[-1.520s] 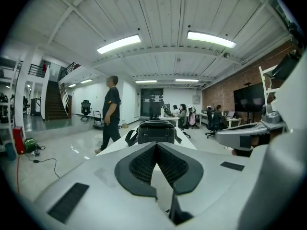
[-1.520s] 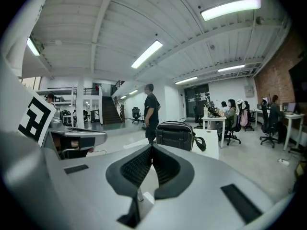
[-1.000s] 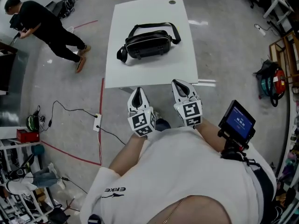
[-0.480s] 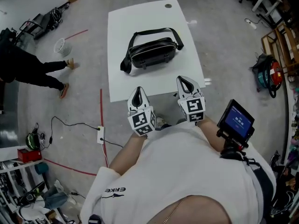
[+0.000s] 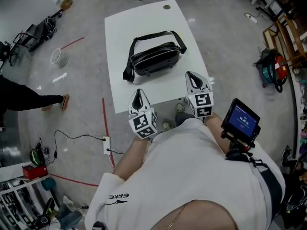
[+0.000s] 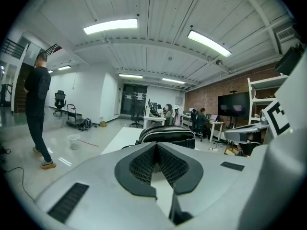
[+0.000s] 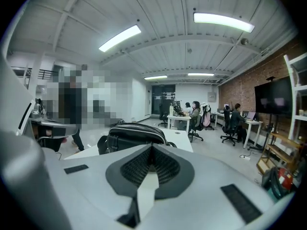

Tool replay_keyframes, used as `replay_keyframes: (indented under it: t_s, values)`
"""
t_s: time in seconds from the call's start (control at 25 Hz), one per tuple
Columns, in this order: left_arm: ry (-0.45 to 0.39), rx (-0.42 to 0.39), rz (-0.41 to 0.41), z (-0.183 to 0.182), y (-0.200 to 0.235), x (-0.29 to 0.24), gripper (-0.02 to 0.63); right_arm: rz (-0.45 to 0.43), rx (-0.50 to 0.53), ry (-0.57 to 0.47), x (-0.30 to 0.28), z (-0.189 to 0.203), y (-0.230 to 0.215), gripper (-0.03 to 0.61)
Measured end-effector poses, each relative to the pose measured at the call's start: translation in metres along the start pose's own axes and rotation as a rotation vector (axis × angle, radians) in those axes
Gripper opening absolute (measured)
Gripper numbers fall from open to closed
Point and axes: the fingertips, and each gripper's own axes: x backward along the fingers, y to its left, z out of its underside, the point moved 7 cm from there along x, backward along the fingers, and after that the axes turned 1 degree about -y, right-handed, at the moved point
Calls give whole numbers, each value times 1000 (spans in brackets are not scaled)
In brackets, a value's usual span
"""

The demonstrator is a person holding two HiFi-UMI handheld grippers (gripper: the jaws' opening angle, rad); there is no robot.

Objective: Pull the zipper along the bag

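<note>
Black bag (image 5: 156, 57) lies on its side mid-table on the white table (image 5: 144, 16), long axis roughly 8 to 2 o'clock in the head view. Its strap (image 5: 158, 33) loops round the far side. The zipper pull is too small to pick out.

Left gripper (image 5: 139, 94) sits at the bag's 7 o'clock, tip over the table's near edge, clear of the bag. Its own view shows the fingers (image 6: 144, 163) pressed together with nothing between them, and the bag (image 6: 168, 134) dead ahead at 12.

Right gripper (image 5: 194, 78) is at the bag's 5 o'clock, near the table's right edge, also not touching. Its pads (image 7: 163, 166) are together and empty, with the bag (image 7: 134, 133) ahead at 11.

Further out:
- small screen (image 5: 242, 121) mounted at the right gripper's 4 o'clock
- white bucket (image 5: 56, 56) on the floor at the table's 9 o'clock
- red floor line (image 5: 103, 114) and a power strip (image 5: 106, 145) at 7
- person in black (image 6: 38, 109) standing at the left
- people seated at desks (image 6: 168, 113) behind the bag
</note>
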Motion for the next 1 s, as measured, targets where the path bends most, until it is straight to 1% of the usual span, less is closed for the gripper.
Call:
replay_keyframes:
  t_s: [0.12,0.24,0.52,0.68,0.8,0.88,1.0]
  values:
    - [11,-4,-8,-3,19,-19,3,16,-5,13,-27,1,-3,5]
    - [19,-14,-19,-7,25,-35,3,22,-10,32,-47,2,-15,6]
    - [39,-34,-66,-18,37,-68,3,-10,-45,69,-85,5,-39,6]
    - [53,-51,-89,-22,34,-93,3,-44,-122,92,-110,13,-59,6]
    - [70,-67,-107,-17,24,-140,3,-74,-201,118,-156,30,-91,6]
    - [76,-78,-120,-16,21,-162,3,-89,-246,133,-178,38,-106,6]
    - [79,-88,-135,-22,23,-162,3,-107,-274,144,-182,40,-105,6]
